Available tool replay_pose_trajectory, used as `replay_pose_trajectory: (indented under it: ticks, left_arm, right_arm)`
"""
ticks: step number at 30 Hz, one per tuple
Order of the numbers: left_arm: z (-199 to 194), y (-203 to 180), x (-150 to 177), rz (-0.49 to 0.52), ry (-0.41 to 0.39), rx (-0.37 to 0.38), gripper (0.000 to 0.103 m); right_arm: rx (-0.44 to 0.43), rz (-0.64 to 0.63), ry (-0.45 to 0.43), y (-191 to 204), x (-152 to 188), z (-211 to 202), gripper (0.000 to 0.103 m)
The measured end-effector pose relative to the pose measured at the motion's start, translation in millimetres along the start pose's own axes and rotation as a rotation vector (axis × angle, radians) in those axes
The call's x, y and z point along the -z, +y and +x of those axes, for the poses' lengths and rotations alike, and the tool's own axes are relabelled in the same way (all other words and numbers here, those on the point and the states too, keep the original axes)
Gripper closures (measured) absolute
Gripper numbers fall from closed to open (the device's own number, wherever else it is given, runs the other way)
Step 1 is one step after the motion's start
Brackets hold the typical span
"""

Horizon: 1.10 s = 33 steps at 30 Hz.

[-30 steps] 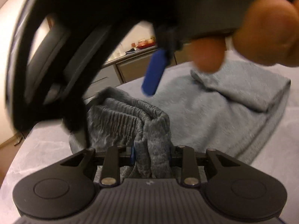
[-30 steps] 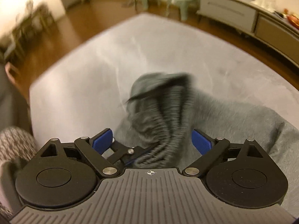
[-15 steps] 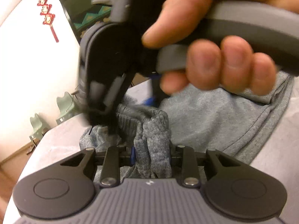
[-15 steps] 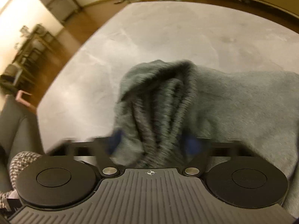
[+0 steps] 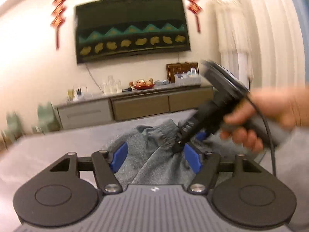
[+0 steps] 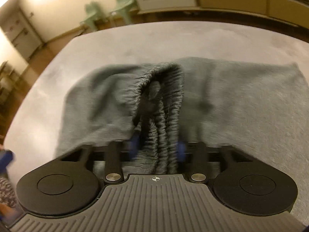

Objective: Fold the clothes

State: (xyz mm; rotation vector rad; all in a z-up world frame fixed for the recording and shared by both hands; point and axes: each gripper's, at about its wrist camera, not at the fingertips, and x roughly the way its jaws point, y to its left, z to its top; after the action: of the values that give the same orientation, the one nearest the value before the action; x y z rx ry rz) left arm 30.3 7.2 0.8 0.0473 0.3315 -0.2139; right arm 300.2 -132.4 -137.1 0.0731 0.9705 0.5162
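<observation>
A grey knit garment [image 6: 241, 106] lies spread on the pale table [image 6: 115, 44]. Its ribbed waistband [image 6: 166, 100] is bunched into a ridge that runs straight into my right gripper [image 6: 156, 146]. The blurred blue pads touch the band on both sides while the jaws are opening. In the left wrist view my left gripper [image 5: 155, 159] hovers low over the garment [image 5: 148, 166]. Its jaws are opening and the blue pads stand wide apart, with cloth lying between them but not pinched. The right gripper [image 5: 179, 147] reaches in from the right, tips down on the cloth.
A person's hand [image 5: 251, 127] grips the right tool's handle, with a cable trailing. Beyond the table [image 5: 58, 145] stands a long sideboard [image 5: 139, 104] with glasses and a fruit bowl under a wall screen [image 5: 131, 27]. Small green chairs [image 6: 92, 13] stand on the wooden floor.
My left gripper let go of the bunched waistband, spread its pads and tilted up toward the wall. The right gripper came down over the same bunch and now has it between its pads.
</observation>
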Motion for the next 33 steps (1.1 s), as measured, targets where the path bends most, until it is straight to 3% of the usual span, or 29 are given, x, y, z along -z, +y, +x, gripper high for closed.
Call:
replay_pose_trajectory:
  ticks: [3, 5, 8, 10, 12, 14, 15, 17, 19, 22, 26, 28, 31, 33]
  left_arm:
    - [13.3, 59.6, -3.0, -0.219, 0.055, -0.023, 0.036]
    - [48.2, 98.2, -7.0, -0.335, 0.193, -0.037, 0.037]
    - [100.3, 143.5, -4.9, -0.498, 0.405, 0.022, 0.038]
    - [130.8, 149.1, -2.6, -0.504, 0.489, 0.084, 0.036]
    - [153.9, 141.4, -2.4, -0.418, 0.538, 0.070, 0.036]
    - [165.0, 135.4, -5.6, -0.320, 0.528, 0.033, 0.048]
    - [170.3, 140.5, -8.2, -0.324, 0.530, 0.029, 0.064]
    - [173.7, 165.2, -7.8, -0.467, 0.531, 0.069, 0.072]
    - [175.6, 190.5, -5.2, -0.609, 0.528, 0.103, 0.072]
    - [177.3, 207.9, -1.2, -0.680, 0.542, 0.145, 0.072]
    - [168.3, 214.0, -8.4, -0.672, 0.539, 0.219, 0.062]
    - [163.4, 217.0, -13.6, -0.664, 0.521, 0.251, 0.050]
    - [163.1, 208.3, -12.1, -0.636, 0.508, 0.242, 0.048]
    - [163.2, 200.6, -12.2, -0.593, 0.495, 0.222, 0.048]
  right_arm:
    - [0.074, 0.032, -0.137, -2.3, 17.6, -26.9, 0.040]
    - [0.162, 0.028, -0.236, 4.6, 35.6, -51.0, 0.038]
    - [0.126, -0.079, -0.236, 34.7, 65.1, -72.7, 0.038]
    - [0.104, -0.167, -0.226, 59.4, 88.3, -68.6, 0.038]
    - [0.127, -0.252, -0.233, 82.4, 110.1, -65.4, 0.037]
    - [0.187, -0.321, -0.208, 101.0, 124.7, -50.4, 0.032]
    - [0.223, -0.355, -0.177, 104.5, 127.5, -45.7, 0.032]
    - [0.256, -0.379, -0.172, 104.1, 133.0, -53.5, 0.032]
    - [0.272, -0.383, -0.141, 102.1, 135.7, -70.5, 0.033]
    - [0.265, -0.349, -0.118, 97.8, 133.6, -89.4, 0.033]
    - [0.354, -0.301, -0.144, 107.7, 119.2, -115.7, 0.038]
    - [0.400, -0.383, -0.270, 138.2, 126.3, -134.9, 0.037]
    - [0.300, -0.540, -0.310, 187.5, 140.6, -136.4, 0.029]
    - [0.258, -0.623, -0.309, 211.7, 151.1, -122.5, 0.029]
